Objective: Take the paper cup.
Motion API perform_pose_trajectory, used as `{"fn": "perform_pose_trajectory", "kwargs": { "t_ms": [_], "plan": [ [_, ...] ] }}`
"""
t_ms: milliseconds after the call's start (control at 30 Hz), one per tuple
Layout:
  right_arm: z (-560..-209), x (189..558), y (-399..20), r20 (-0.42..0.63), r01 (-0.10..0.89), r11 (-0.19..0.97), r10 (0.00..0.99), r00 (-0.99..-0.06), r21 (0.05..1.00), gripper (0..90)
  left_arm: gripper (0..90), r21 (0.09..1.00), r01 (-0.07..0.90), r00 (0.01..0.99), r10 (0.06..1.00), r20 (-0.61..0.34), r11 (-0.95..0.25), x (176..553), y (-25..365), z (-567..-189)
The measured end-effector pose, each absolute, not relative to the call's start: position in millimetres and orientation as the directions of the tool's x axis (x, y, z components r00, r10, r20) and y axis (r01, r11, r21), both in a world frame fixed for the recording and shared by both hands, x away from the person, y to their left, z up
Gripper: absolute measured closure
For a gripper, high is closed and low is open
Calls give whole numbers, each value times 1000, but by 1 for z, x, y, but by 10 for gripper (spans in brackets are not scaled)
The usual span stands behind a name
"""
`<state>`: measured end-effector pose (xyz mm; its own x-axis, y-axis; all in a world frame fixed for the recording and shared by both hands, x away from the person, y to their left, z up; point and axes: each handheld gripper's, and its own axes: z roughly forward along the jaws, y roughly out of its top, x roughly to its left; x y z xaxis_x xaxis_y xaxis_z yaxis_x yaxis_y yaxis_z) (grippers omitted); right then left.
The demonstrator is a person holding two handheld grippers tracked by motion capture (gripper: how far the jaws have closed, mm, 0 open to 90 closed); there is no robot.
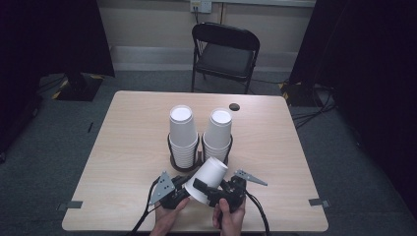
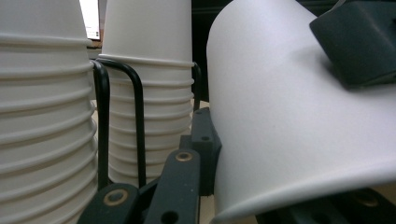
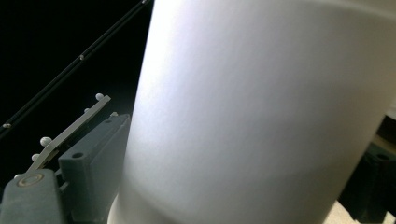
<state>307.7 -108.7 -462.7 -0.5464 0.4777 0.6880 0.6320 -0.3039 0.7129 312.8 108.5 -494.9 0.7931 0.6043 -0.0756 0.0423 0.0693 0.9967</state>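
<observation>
Right gripper (image 1: pixel 212 189): jaws spread wide around a single white paper cup (image 1: pixel 207 178); a dark jaw pad lies flat against the cup wall on one side in the right gripper view, and the second jaw shows at the cup's far side. The cup is carried in this grip.
Left gripper (image 1: pixel 183 191): jaws pressed together, nothing between them; the closed tips sit just beside the cup's rim edge in the left gripper view. Whether they touch the cup cannot be told.
Hands: left hand (image 1: pixel 166 220) and right hand (image 1: pixel 229 219) enter from the near table edge, each on its gripper body.
Cup position: over the near middle of the table (image 1: pixel 123 162), in front of the two stacks, lifted and tilted, closed base pointing up toward the stacks, open mouth toward the person.
Cup appearance: plain white, smooth tapered wall, rolled rim; no visible dents.
Left cup stack (image 1: pixel 182 135): upside-down cups nested in a black wire holder (image 2: pixel 135 116).
Right cup stack (image 1: pixel 217 132): same arrangement, just beside the left cup stack.
</observation>
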Motion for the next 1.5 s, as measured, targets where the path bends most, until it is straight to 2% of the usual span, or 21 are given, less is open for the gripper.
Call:
{"fn": "perform_pose_trajectory", "kwargs": {
  "t_ms": [433,667,900,1200,1267,1400,1500],
  "plan": [
    [-454,314,-121,667,580,-347,518,-536,737,120,844,994,100,837,538,-103,36,313,112,-495],
    [-449,321,-127,628,518,-370,579,-520,771,146,846,989,147,867,481,-127,-3,315,117,-494],
    [-444,320,-131,593,469,-374,610,-526,800,134,848,983,175,870,477,-126,-60,318,120,-492],
    [-440,314,-140,504,388,-327,638,-581,862,130,850,973,179,866,493,-87,-143,321,124,-486],
    [-441,310,-144,443,338,-291,658,-608,895,129,851,969,176,859,508,-65,-175,322,127,-483],
    [-442,306,-150,395,324,-240,698,-598,915,129,852,968,193,856,511,-84,-163,322,129,-479],
    [-443,304,-154,383,310,-235,687,-617,921,129,853,959,188,853,519,-52,-212,323,130,-476]
  ]
}}
